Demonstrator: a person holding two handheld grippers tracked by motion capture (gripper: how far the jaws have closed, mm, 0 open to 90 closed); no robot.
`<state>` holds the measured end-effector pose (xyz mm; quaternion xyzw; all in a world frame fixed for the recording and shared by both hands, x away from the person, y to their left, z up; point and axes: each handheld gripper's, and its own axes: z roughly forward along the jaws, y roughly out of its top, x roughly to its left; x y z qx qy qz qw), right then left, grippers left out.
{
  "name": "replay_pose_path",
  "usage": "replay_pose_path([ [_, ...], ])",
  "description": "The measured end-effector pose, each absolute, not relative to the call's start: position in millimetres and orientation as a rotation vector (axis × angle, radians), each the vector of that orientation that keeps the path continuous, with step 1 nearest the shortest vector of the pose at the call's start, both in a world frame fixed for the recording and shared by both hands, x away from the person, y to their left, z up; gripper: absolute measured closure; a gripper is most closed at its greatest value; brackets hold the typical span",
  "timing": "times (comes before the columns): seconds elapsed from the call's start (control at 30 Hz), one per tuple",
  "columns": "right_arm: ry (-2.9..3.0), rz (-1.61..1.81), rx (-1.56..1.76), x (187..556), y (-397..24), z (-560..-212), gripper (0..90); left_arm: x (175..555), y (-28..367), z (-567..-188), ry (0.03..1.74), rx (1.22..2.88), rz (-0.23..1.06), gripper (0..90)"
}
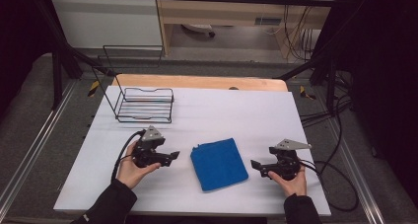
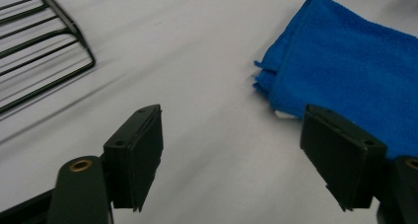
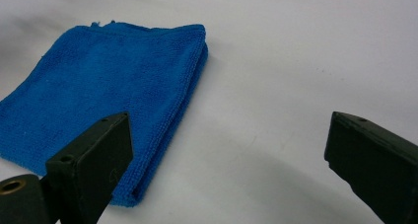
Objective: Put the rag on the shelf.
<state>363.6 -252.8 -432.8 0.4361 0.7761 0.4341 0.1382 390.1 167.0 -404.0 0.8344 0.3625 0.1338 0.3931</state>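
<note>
Place: I judge this a lab or test room.
Frame: black metal bars (image 1: 64,41) stand around my white table (image 1: 256,115).
Cables: loose bundles (image 1: 340,120) trail over the grey floor (image 1: 29,135).
Background: wooden desk (image 1: 236,9) with wiring beneath.

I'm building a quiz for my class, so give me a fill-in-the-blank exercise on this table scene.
1. The folded cloth on the table is ____ in colour.
2. The cloth lies ____ the left gripper and the right gripper.
3. The jaws of both grippers stand ____.
4. The black wire rack holds ____.

Missing words: blue; between; open; nothing
</note>
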Motion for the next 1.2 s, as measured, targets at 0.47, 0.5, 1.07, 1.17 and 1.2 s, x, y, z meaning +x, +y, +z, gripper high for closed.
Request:
replay_pose_path([
  [0.47, 2.242, 1.262, 1.261, 363.5, -253.4, -432.3, 4.9, 416.9, 105.6, -421.9, 0.909, 2.190, 0.268, 50.8],
  [0.5, 2.244, 1.259, 1.260, 363.6, -253.5, -432.3, 4.9, 418.1, 103.5, -424.0, 0.912, 2.193, 0.265, 52.6],
  [1.07, 2.255, 1.256, 1.263, 364.2, -252.2, -433.3, 5.0, 425.1, 90.1, -441.5, 0.926, 2.259, 0.208, 65.6],
  [1.17, 2.256, 1.258, 1.264, 364.2, -251.8, -433.4, 5.0, 424.5, 89.0, -441.6, 0.921, 2.262, 0.190, 70.2],
  [1.2, 2.258, 1.257, 1.264, 364.3, -251.9, -433.4, 5.0, 424.1, 88.2, -441.7, 0.919, 2.263, 0.186, 72.3],
])
